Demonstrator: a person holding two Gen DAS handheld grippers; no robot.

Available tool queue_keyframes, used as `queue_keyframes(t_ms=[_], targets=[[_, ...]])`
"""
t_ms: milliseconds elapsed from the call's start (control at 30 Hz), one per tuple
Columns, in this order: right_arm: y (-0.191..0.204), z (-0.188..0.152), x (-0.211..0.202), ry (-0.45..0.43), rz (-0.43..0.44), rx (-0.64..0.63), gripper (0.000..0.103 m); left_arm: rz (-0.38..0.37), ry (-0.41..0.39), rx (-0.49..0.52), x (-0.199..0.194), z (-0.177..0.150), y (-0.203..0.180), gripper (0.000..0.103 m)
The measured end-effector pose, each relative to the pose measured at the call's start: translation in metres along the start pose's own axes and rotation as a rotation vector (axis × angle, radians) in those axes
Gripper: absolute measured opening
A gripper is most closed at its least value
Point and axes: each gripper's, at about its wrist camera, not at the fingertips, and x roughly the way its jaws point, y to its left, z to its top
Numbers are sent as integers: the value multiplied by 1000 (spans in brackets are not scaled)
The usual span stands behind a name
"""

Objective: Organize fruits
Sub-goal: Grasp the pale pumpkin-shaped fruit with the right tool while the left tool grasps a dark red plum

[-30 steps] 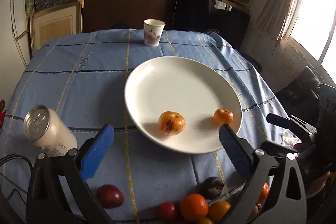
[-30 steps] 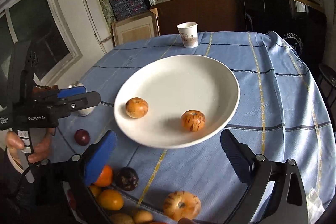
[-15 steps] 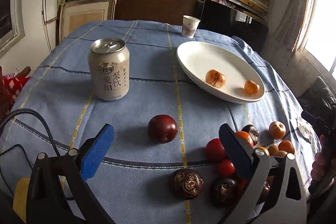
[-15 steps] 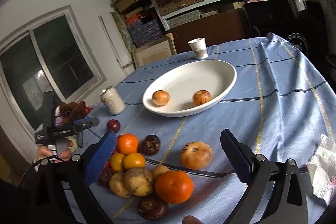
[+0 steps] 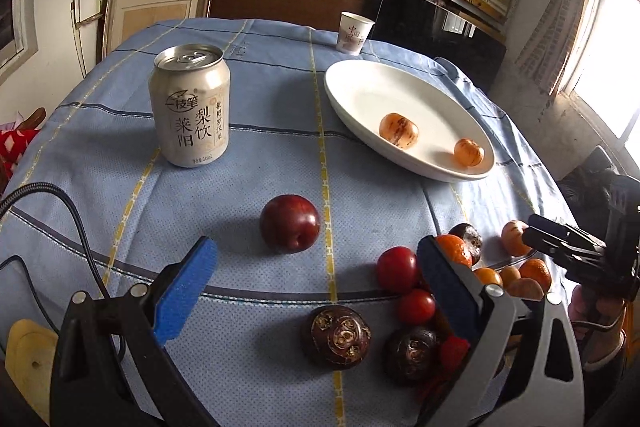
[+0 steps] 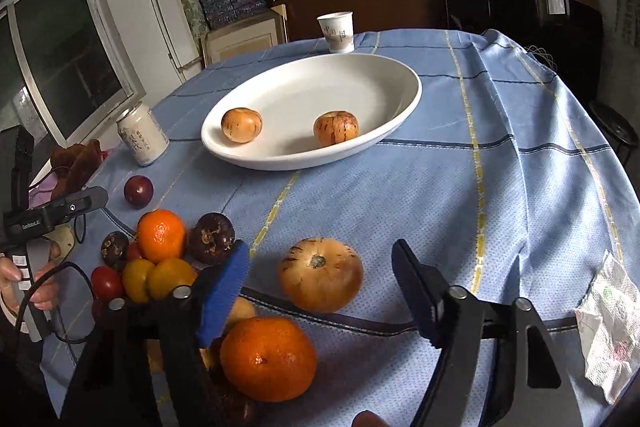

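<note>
My left gripper (image 5: 316,259) is open just short of a dark red plum (image 5: 290,223) on the blue cloth. A brown round fruit (image 5: 336,337) lies low between its fingers, untouched. My right gripper (image 6: 320,267) straddles a striped yellow-orange fruit (image 6: 320,279). Its jaws are closing, with a gap on both sides of the fruit. A white plate (image 6: 412,95) holds two smaller striped fruits (image 6: 242,125) (image 6: 335,128). A pile of oranges, tomatoes and dark fruits (image 6: 160,235) sits left of the right gripper, and a big orange (image 6: 266,359) lies under its left finger.
A drink can (image 5: 189,107) stands left of the plate (image 5: 360,75), a paper cup (image 5: 354,33) behind it. A crumpled tissue (image 6: 612,323) lies at the table's right edge. Shelves, boxes and a dark screen stand behind the table. A hand holds each gripper's handle.
The left gripper drew back from above the plate to the near side by the plum, then held still. The right gripper pulled back, sank over the striped fruit, and its jaws narrowed.
</note>
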Motion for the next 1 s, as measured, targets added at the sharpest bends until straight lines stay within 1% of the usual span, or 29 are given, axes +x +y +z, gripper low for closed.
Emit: queue_keyframes(t_ms=[67, 133, 167, 233, 267, 367, 433, 500, 567, 600, 667, 700, 733, 800, 833, 867, 1000], targets=[[5, -1, 6, 27, -18, -15, 64, 3, -5, 0, -1, -1, 0, 98], [4, -5, 9, 51, -24, -12, 60, 6, -5, -1, 0, -1, 0, 98], [3, -6, 10, 60, -25, -2, 56, 8, -4, -2, 0, -2, 0, 98], [-2, -6, 8, 54, -21, 24, 52, 8, 1, -5, 1, -2, 1, 98], [-4, -7, 7, 47, -14, 31, 46, 4, 4, -7, 1, -1, 2, 98], [-5, -8, 2, 26, -32, 40, 46, -2, 11, -15, 4, -1, 4, 98], [-7, -6, -9, -26, -14, 55, 45, -9, 15, -23, 7, 0, 4, 98], [-6, -5, -18, -71, -19, 53, 45, -28, 25, -29, 11, 3, 5, 98], [-5, -4, -22, -87, -24, 47, 46, -44, 30, -35, 16, 7, 4, 98], [-5, -4, -22, -86, -12, 48, 46, -45, 35, -31, 19, 9, 3, 97], [-5, -3, -21, -78, 3, 52, 46, -22, 42, -21, 24, 10, 2, 89], [-5, -3, -20, -77, 3, 48, 46, -13, 53, -18, 28, 10, 2, 87], [-4, -3, -20, -77, 0, 43, 46, -9, 61, -21, 31, 11, 3, 82], [-2, -3, -21, -80, -4, 34, 46, 2, 78, -34, 36, 13, 5, 78], [-1, -4, -21, -81, -3, 33, 46, 7, 85, -35, 39, 14, 6, 73], [-1, -3, -22, -81, 0, 32, 46, 10, 91, -35, 42, 15, 6, 70], [1, -5, -22, -80, 2, 28, 46, 20, 102, -21, 50, 18, 3, 69]])
